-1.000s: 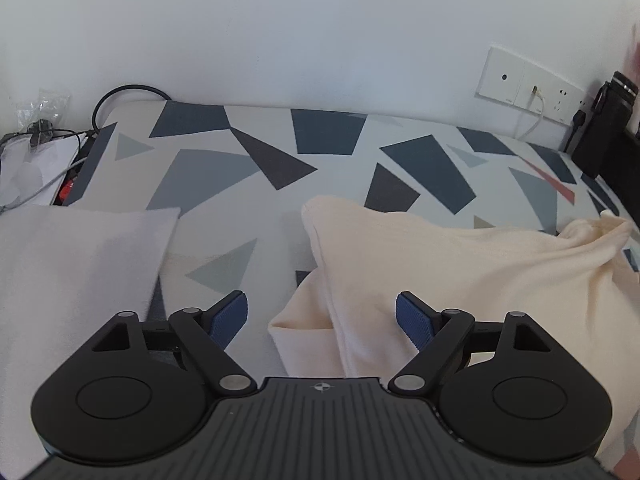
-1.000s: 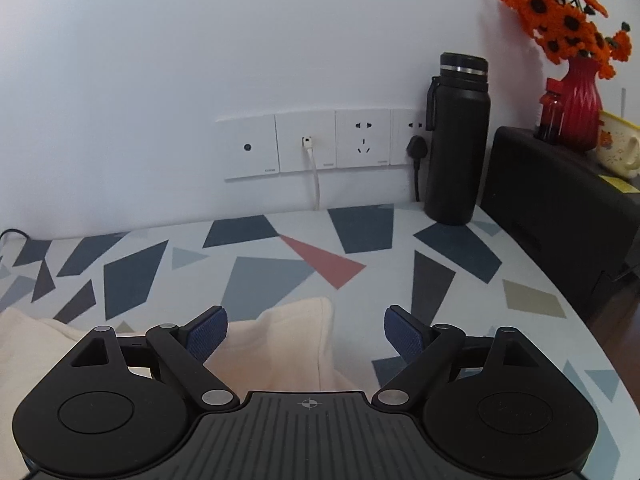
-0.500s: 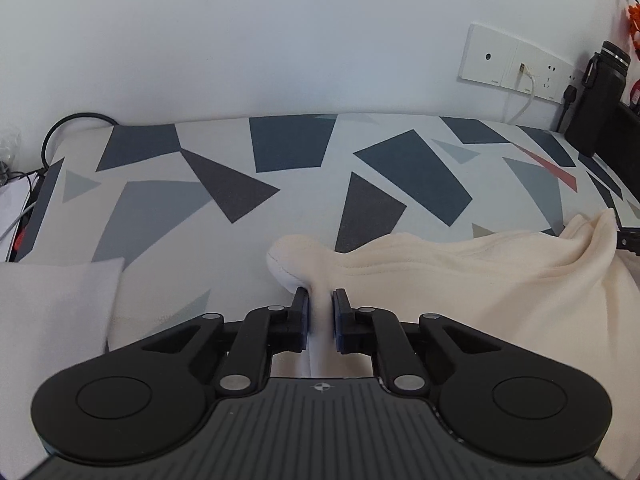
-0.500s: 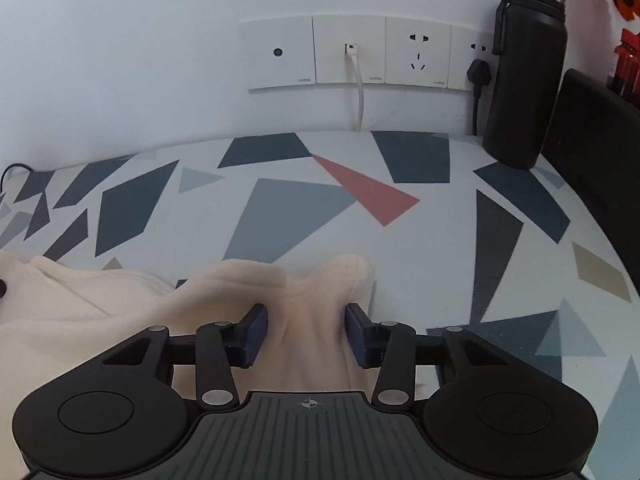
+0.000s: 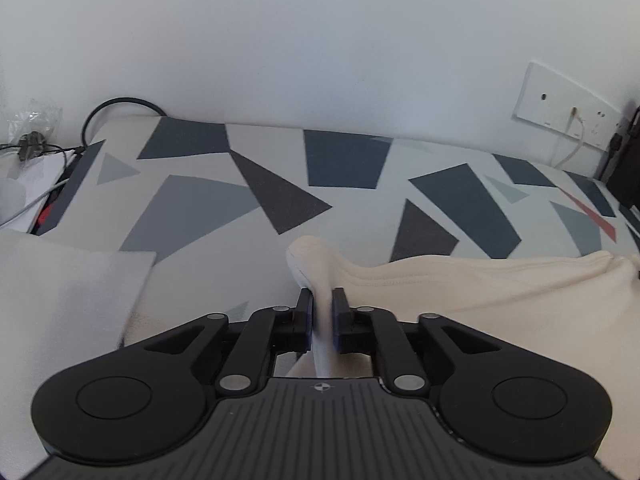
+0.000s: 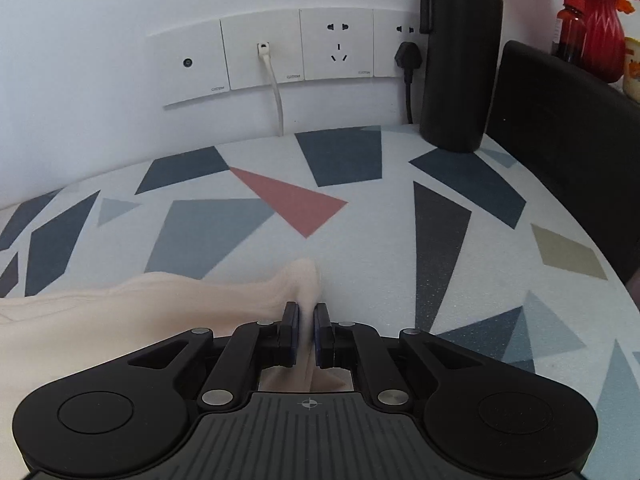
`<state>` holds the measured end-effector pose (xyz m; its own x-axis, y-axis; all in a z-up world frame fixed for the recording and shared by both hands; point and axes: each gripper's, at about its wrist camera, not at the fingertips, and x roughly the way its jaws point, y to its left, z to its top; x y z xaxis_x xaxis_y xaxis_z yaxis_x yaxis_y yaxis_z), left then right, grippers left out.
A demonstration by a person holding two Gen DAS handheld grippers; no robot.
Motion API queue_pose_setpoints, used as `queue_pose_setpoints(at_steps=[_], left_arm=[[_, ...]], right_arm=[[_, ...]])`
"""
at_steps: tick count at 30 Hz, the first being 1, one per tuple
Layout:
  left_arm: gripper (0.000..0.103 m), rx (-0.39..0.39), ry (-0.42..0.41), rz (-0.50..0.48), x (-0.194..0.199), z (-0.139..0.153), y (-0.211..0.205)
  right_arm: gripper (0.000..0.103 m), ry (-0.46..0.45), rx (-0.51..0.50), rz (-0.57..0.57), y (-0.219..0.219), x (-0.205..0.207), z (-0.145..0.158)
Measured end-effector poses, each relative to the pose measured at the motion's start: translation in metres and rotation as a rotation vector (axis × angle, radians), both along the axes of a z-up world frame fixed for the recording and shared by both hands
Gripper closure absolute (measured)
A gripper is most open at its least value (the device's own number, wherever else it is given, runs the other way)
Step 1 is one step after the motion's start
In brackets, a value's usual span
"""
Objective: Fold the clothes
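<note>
A cream garment [image 5: 460, 292] lies on a table with a geometric patterned cloth [image 5: 340, 168]. My left gripper [image 5: 322, 298] is shut on the garment's left corner, which bunches up between the pads. The garment stretches off to the right. In the right wrist view my right gripper [image 6: 306, 314] is shut on the garment's [image 6: 140, 304] other corner, with the fabric trailing to the left.
A folded white cloth [image 5: 60, 300] lies at the left. Cables [image 5: 116, 108] and a plastic bag sit at the far left. Wall sockets [image 6: 300, 48], a black bottle [image 6: 460, 52], a black box [image 6: 568, 128] and a red vase [image 6: 604, 28] stand at the back right.
Both grippers went from open to shut on the garment's corners. Both views show the pinched corners pulled taut and raised off the cloth.
</note>
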<state>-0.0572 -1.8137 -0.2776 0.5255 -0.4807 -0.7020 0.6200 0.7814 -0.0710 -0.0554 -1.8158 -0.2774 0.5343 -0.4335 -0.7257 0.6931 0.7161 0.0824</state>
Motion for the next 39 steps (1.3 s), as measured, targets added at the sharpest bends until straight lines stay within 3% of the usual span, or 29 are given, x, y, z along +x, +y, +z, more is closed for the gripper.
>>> queue_pose_setpoints(at_steps=[2,5,11,15,18,19,20,23,28,32,35,37,38,39], left_arm=[[0.057,0.012,-0.022,0.030,0.001,0.006,0.004],[0.057,0.014,-0.059,0.012,0.000,0.019,0.010],[0.059,0.014,-0.048,-0.222,-0.021,0.046,-0.030],[0.060,0.109,0.078,-0.317,-0.025,0.023,-0.075],[0.060,0.154,0.074,-0.317,-0.031,0.012,-0.088],[0.069,0.152,0.068,-0.317,-0.032,0.012,-0.088],[0.097,0.137,0.060,-0.320,-0.032,0.013,-0.085],[0.101,0.083,0.041,-0.318,-0.031,0.017,-0.075],[0.101,-0.067,0.009,-0.191,-0.019,0.035,-0.053],[0.100,0.011,0.031,-0.214,-0.016,0.013,-0.068],[0.098,0.052,-0.043,-0.246,-0.025,0.005,-0.074],[0.089,0.060,-0.043,-0.255,-0.024,0.009,-0.074],[0.062,0.045,-0.028,-0.261,-0.022,0.014,-0.070],[0.046,0.029,-0.013,-0.266,-0.019,0.018,-0.066]], right_arm=[[0.092,0.014,-0.013,-0.012,0.003,0.000,0.005],[0.074,0.016,-0.052,-0.005,0.013,-0.003,0.019],[0.069,-0.056,-0.062,0.079,0.031,0.000,0.046],[0.068,-0.045,-0.024,0.136,0.041,0.015,0.037],[0.065,-0.018,-0.009,0.149,0.048,0.024,0.025],[0.060,-0.016,-0.003,0.145,0.050,0.023,0.021],[0.057,-0.013,0.003,0.141,0.051,0.023,0.017],[0.053,-0.016,-0.021,0.143,0.058,0.019,0.010],[0.051,-0.021,-0.021,0.138,0.058,0.017,0.007],[0.042,-0.002,-0.019,0.113,0.056,0.019,0.004],[0.036,0.009,-0.016,0.101,0.052,0.022,-0.001],[0.033,0.017,-0.023,0.097,0.052,0.024,-0.003],[0.030,0.020,-0.026,0.095,0.051,0.025,-0.004],[0.029,0.019,-0.022,0.091,0.050,0.025,-0.004]])
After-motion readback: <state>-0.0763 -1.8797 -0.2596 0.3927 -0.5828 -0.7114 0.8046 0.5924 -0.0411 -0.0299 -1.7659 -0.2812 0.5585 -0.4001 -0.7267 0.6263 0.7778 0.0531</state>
